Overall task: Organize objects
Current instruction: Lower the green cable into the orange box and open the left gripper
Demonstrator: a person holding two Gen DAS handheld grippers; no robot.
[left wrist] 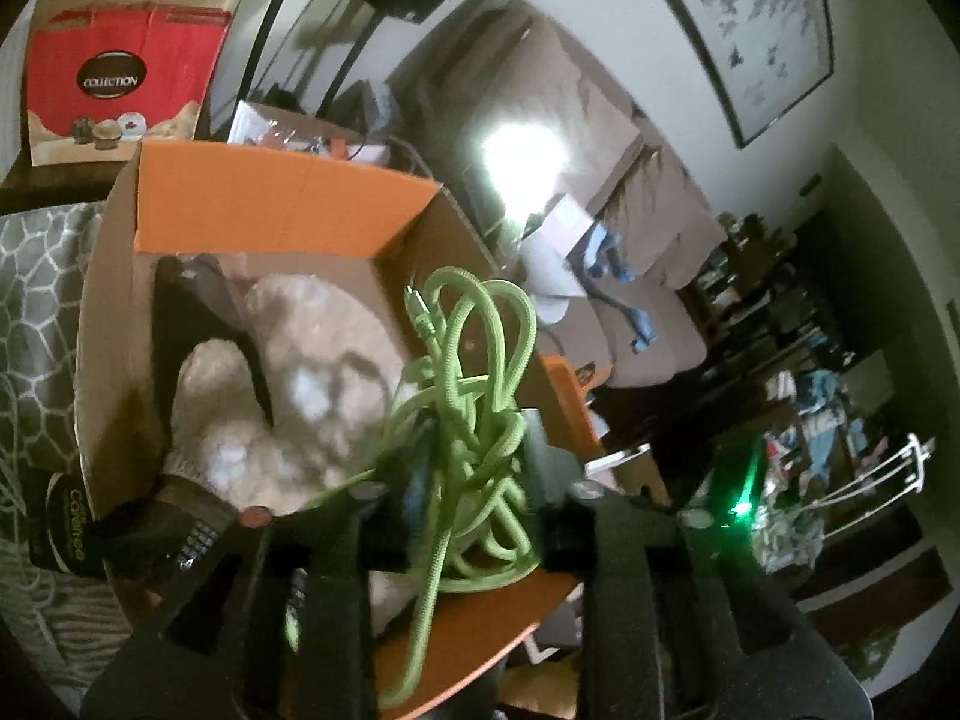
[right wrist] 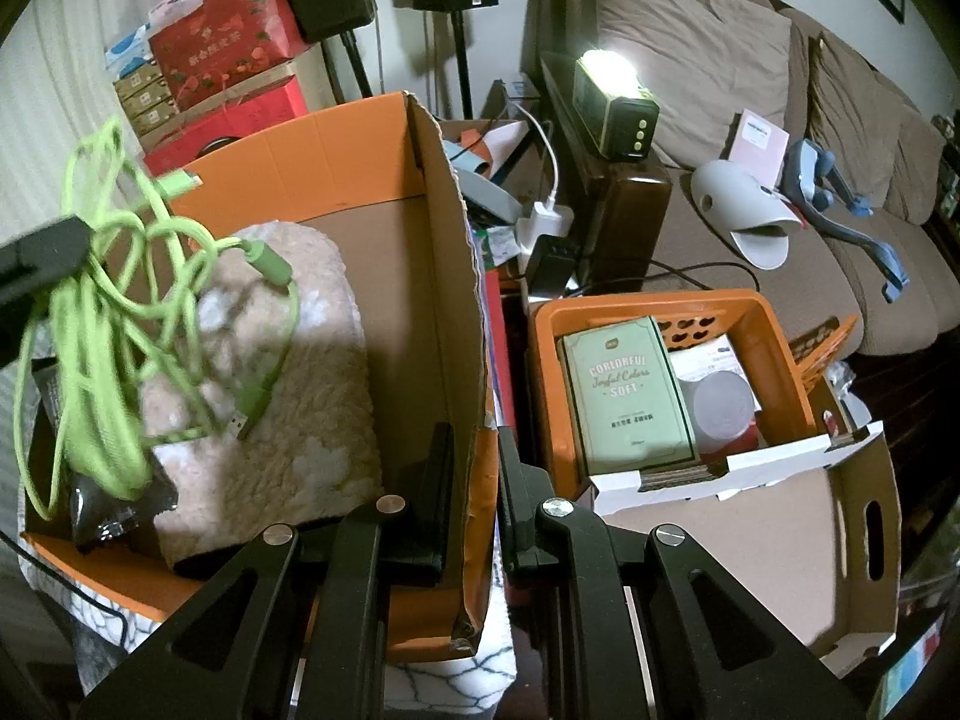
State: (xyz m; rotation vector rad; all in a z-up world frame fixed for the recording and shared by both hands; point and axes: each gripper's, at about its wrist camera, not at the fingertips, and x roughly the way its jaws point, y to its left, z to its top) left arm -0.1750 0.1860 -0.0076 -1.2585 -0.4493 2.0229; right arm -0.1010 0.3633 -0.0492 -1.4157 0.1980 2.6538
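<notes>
The left tongs (left wrist: 474, 498) are clamped on a tangled bundle of green cable (left wrist: 474, 396), which hangs over the open cardboard box (left wrist: 282, 204), above the fluffy beige blanket (left wrist: 288, 372) lying inside it. The right tongs (right wrist: 474, 498) straddle the box's side wall (right wrist: 456, 324), one finger inside and one outside; they look nearly closed on the cardboard, though I cannot tell for certain that they grip it. The main risk, as I judge it, is the cable's loose loops: several strands trail down below the grip, and one plug end (right wrist: 264, 264) dangles free, so a loop could snag on the box rim or spill outside it when the bundle is let go. If the right tongs only rest on the wall, the box could also shift. The left wrist view shows the grip itself and a dark packet (left wrist: 66, 528) at the box's near edge. The right wrist view alone shows how far the loops hang, plus the neighbouring orange basket (right wrist: 552, 324) with a pale green box (right wrist: 630, 390) in it and the lit lamp (right wrist: 612, 102) beyond.
</notes>
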